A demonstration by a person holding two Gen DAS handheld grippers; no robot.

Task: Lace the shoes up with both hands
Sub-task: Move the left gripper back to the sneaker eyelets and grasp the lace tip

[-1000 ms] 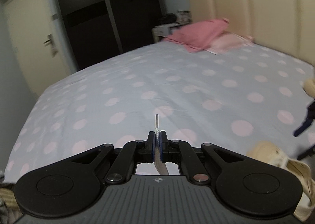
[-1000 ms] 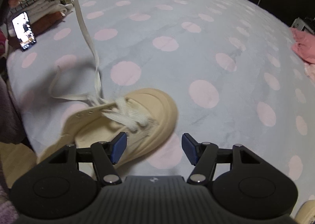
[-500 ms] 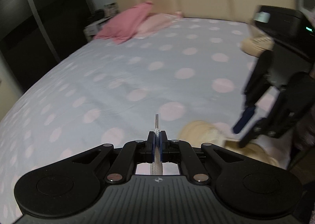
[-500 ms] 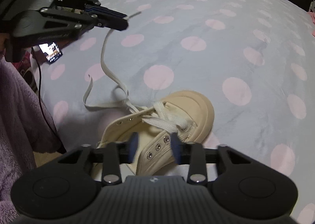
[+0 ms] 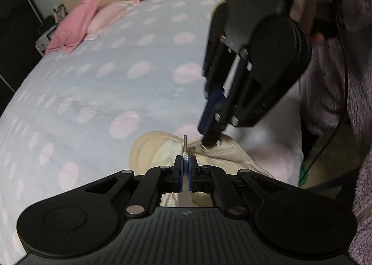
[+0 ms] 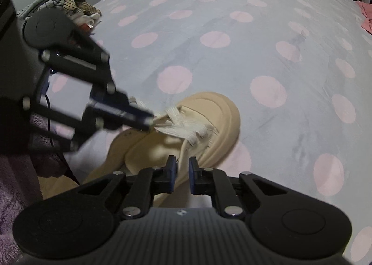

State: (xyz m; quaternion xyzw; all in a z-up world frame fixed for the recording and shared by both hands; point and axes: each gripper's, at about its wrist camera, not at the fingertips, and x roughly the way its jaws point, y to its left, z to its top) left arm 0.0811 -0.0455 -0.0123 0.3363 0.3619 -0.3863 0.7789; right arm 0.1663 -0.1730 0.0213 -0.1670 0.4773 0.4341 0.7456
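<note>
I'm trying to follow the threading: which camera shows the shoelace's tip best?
The left wrist view. The lace tip stands straight up from the shut left hand-held gripper, sharp against the beige shoe. In the right wrist view that gripper is blurred and the tip cannot be made out.

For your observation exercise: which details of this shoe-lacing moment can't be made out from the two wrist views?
- Left wrist view: the right gripper hides whatever its tips touch on the shoe.
- Right wrist view: the blurred left gripper hides the lace tip and the eyelets.
- Both views: the shoe's heel is behind gripper bodies.
</note>
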